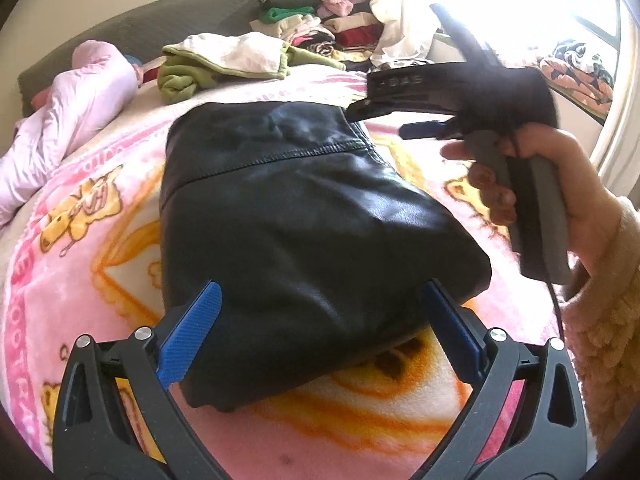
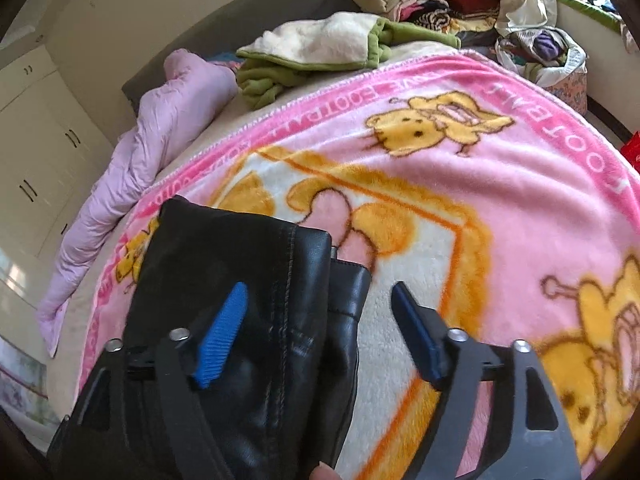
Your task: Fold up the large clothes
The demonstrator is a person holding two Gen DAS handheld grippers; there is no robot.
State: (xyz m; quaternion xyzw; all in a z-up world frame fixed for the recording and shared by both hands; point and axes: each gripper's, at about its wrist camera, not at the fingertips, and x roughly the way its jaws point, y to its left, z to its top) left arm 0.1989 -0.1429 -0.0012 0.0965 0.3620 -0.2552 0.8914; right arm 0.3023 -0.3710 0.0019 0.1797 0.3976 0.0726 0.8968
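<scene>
the black jacket (image 1: 304, 208) looks like smooth leather with a soft sheen and stitched seams. under it, the pink blanket (image 2: 500, 184) is fuzzy plush fleece. beside the jacket, ribbed blue plastic fingers (image 1: 192, 332) sit on matt black frames with shiny metal pins.

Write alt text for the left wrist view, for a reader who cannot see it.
A folded black leather garment lies on a pink cartoon-print blanket, with the left gripper open and its blue fingers on either side of the near edge. At right, a hand holds the right gripper above the garment's far corner. Piles of clothes lie behind.
</scene>
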